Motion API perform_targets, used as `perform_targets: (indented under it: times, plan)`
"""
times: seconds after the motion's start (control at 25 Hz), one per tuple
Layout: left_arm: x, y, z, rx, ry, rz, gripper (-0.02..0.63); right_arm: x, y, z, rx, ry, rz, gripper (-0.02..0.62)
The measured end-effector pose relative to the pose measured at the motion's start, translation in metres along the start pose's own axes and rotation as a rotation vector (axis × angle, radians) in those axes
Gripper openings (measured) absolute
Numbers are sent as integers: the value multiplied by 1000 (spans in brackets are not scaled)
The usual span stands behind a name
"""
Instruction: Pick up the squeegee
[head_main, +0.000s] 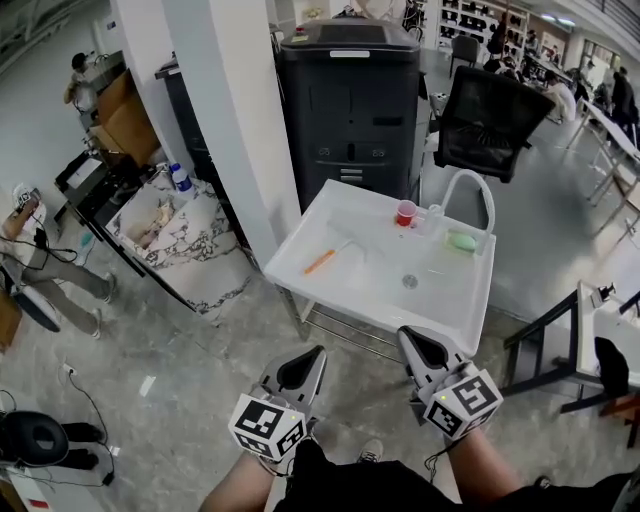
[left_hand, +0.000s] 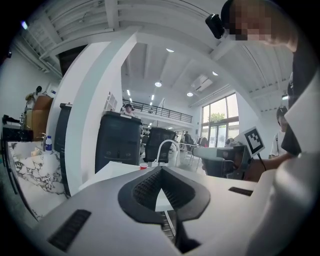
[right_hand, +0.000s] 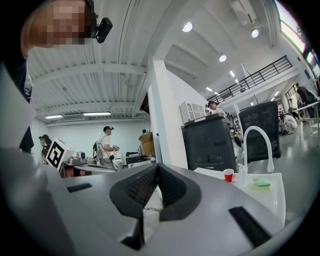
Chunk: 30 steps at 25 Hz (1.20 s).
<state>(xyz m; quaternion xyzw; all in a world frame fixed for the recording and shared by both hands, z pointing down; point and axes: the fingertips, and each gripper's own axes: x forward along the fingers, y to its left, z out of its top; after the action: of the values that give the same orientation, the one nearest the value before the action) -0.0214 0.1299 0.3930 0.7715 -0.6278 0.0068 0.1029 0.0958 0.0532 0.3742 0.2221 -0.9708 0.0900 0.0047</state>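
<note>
The squeegee (head_main: 322, 261), with an orange handle and a pale blade, lies on the left part of the white sink table (head_main: 300, 268) in the head view. Both grippers hover side by side short of the table's near edge, over the floor. My left gripper (head_main: 316, 352) is shut with nothing in it, its tips meeting (left_hand: 161, 169). To its right, my right gripper (head_main: 408, 335) is also shut and empty (right_hand: 157, 165). Neither gripper view shows the squeegee.
On the table stand a red cup (head_main: 405, 212), a green sponge (head_main: 461, 241) and a white arched faucet (head_main: 468, 190). Behind it are a black copier (head_main: 350, 100), a white pillar (head_main: 235, 130) and an office chair (head_main: 490, 120). A marble-topped table (head_main: 190, 245) stands left.
</note>
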Motion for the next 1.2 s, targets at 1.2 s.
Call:
perform_targets:
  times: [1.2]
  plan:
    - [14, 197, 18, -24, 29, -131, 17, 178, 39, 7, -19, -9, -152, 17]
